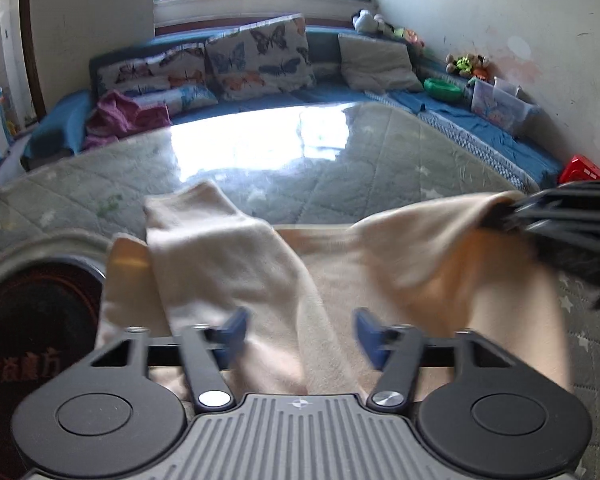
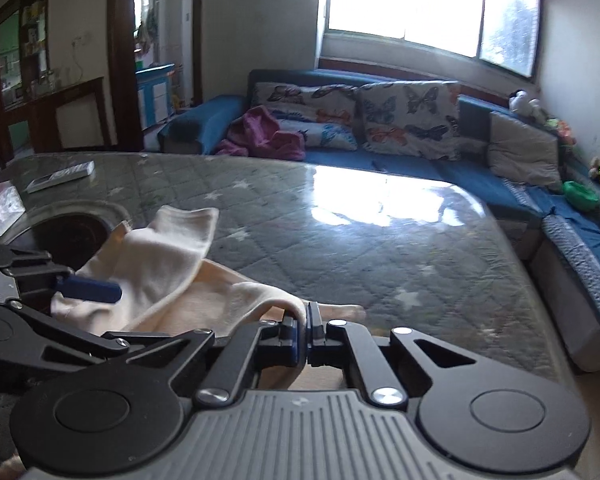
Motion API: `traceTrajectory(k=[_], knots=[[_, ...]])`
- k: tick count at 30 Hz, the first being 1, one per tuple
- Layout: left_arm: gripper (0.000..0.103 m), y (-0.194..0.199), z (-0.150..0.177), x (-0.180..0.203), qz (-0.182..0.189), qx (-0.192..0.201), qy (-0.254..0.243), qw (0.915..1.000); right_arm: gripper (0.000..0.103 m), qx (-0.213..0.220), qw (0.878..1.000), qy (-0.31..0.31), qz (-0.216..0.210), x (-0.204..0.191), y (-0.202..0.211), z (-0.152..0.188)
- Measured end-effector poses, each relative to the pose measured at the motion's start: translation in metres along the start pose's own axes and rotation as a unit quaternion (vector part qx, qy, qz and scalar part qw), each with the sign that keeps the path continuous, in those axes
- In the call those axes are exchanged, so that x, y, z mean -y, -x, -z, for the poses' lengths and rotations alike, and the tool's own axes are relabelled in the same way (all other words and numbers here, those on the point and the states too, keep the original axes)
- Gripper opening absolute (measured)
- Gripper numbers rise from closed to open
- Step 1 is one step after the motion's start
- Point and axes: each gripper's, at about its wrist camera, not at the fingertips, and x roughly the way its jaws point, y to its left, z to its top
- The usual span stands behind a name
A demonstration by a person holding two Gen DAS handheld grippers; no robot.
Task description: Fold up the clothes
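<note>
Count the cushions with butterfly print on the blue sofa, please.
3. Two butterfly cushions lean on the sofa back, left and right; a smaller one lies below the left one. Others may be hidden.

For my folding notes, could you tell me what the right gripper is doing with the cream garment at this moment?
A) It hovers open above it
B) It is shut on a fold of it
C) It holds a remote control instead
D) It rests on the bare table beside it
B: in the right wrist view the right gripper has its jaws closed together on a raised fold of the cream garment.
</note>
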Motion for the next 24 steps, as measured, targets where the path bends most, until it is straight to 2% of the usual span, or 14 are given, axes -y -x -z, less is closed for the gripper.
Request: traceTrajectory(k=[3, 6, 11, 16, 22, 24], knots=[[0.009, 0.001, 0.005, -0.005, 0.003, 0.004, 0.004, 1.0000, 0.003, 0.012, 0.999, -0.010, 0.028, 0.017, 0.018, 0.007], [0.005, 0.012, 0.008, -0.012, 0.008, 0.019, 0.025, 0.9995, 0.003, 0.018, 0.998, -0.031, 0.058, 0.036, 0.036, 0.019], [0.003, 0.048, 0.018, -0.029, -0.002, 0.052, 0.058, 0.9970, 0.003, 0.018, 0.991, -0.082, 0.101, 0.067, 0.060, 0.044], [0.003, 0.090, 0.042, -0.047, -0.012, 0.076, 0.094, 0.9926, 0.004, -0.007, 0.981, -0.132, 0.140, 0.096, 0.074, 0.080], [0.003, 0.129, 0.082, -0.068, -0.030, 0.076, 0.136, 0.9874, 0.008, -0.052, 0.970, -0.185, 0.152, 0.123, 0.078, 0.119], [0.003, 0.136, 0.095, -0.074, -0.037, 0.068, 0.147, 0.9862, 0.014, -0.060, 0.966, -0.195, 0.158, 0.125, 0.080, 0.129]])
